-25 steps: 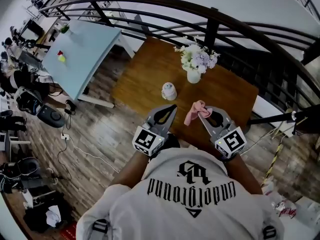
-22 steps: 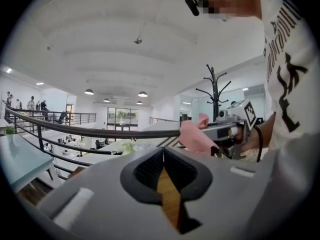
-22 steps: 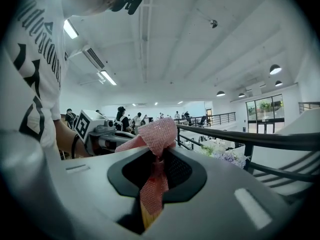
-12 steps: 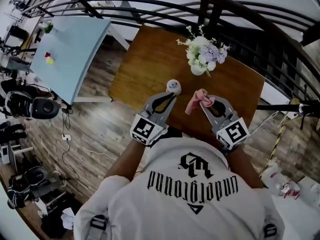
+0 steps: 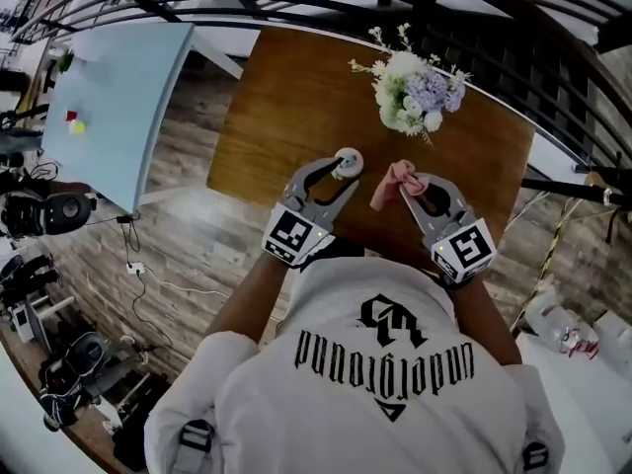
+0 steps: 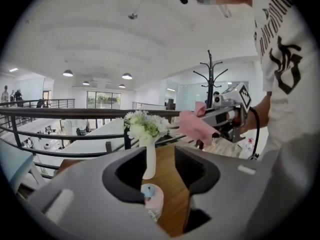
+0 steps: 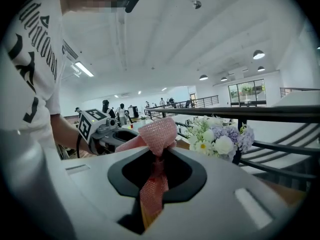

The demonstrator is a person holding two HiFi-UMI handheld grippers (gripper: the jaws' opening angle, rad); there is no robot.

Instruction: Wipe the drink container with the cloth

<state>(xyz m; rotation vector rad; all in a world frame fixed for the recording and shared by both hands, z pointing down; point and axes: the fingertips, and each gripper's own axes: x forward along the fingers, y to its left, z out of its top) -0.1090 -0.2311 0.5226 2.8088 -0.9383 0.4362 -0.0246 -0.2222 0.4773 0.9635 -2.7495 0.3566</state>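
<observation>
1. Left gripper [image 5: 342, 174] with jaws apart, just been opening, set loosely around a small, round, pale-pink drink container with a light-blue cap [image 5: 347, 162]; no pad pressing on it.
2. Right gripper [image 5: 408, 186] clenched on a pink mesh cloth [image 5: 389, 183], bunched above the jaws and trailing down between them.
3. Container upright on a brown wooden table [image 5: 286, 107], on the person's side of a white vase of white and lilac flowers [image 5: 415, 95], to its left in the head view.
4. Cloth held clear of the tabletop, just short of the vase, apart from the container.
5. Both grippers side by side, pointed toward the vase.
</observation>
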